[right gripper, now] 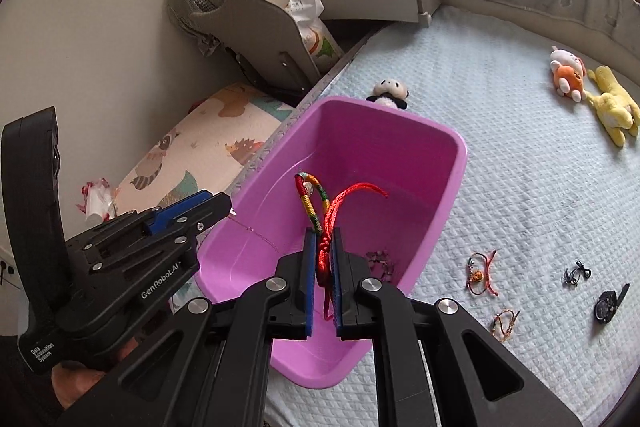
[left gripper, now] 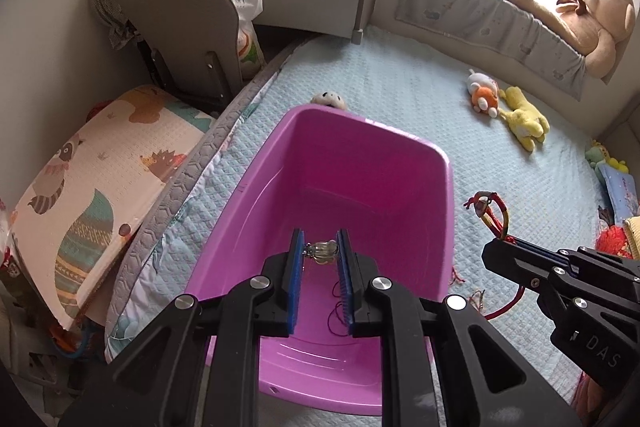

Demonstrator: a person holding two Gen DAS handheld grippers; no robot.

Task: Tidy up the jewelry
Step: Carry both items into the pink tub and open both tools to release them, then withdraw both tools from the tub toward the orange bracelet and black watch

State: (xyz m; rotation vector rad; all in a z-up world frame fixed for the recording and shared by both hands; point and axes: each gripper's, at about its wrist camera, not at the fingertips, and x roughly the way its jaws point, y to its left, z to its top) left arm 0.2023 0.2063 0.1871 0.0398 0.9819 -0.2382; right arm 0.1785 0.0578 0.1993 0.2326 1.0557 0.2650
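My left gripper (left gripper: 320, 239) is shut on a small silver pendant (left gripper: 321, 251); its thin dark red cord (left gripper: 338, 311) hangs down above the pink plastic bin (left gripper: 447, 187). My right gripper (right gripper: 323, 234) is shut on a red cord bracelet (right gripper: 325, 255) with a red, yellow and green braided loop (right gripper: 318, 195), held above the same pink bin (right gripper: 460, 163). Each gripper shows in the other's view: the right gripper (left gripper: 495, 246) to the right of the bin and the left gripper (right gripper: 227, 206) over its left rim. A small beaded piece (right gripper: 379, 259) lies inside the bin.
The bin sits on a pale quilted bed (right gripper: 520, 167). To its right lie a red bracelet (right gripper: 482, 273), a brown bracelet (right gripper: 506, 323), a small black piece (right gripper: 576, 273) and a black watch (right gripper: 608, 303). Plush toys (right gripper: 592, 95) lie farther back; a panda plush (right gripper: 390, 93) sits behind the bin.
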